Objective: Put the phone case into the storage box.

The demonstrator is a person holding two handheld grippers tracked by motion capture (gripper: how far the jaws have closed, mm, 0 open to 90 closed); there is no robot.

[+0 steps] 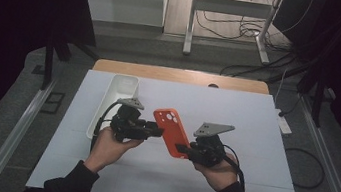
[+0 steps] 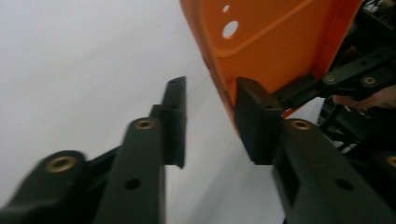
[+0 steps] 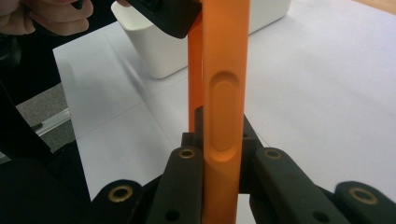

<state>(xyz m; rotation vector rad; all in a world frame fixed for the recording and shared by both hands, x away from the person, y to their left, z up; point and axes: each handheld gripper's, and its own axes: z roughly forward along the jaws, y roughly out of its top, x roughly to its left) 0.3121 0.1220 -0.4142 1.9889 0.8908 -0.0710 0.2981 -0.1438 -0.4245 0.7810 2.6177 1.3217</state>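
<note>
Above the table [image 1: 246, 187], right gripper [image 1: 185, 150] clamps orange phone case [image 1: 171, 131]; left gripper [image 1: 157, 131] parted beside it

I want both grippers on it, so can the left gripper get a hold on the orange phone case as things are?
Probably yes. The right gripper holds the orange phone case up off the table, and the left gripper already has one jaw against its edge, nothing between.

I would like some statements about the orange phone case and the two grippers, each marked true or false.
1. The right gripper is shut on the orange phone case. True.
2. The case lies flat on the table. False: it is held up in the air.
3. The white bin stands on the person's left side. True.
4. The left gripper clamps the case from both sides. False: one pad is at its edge, the other is apart.
</note>
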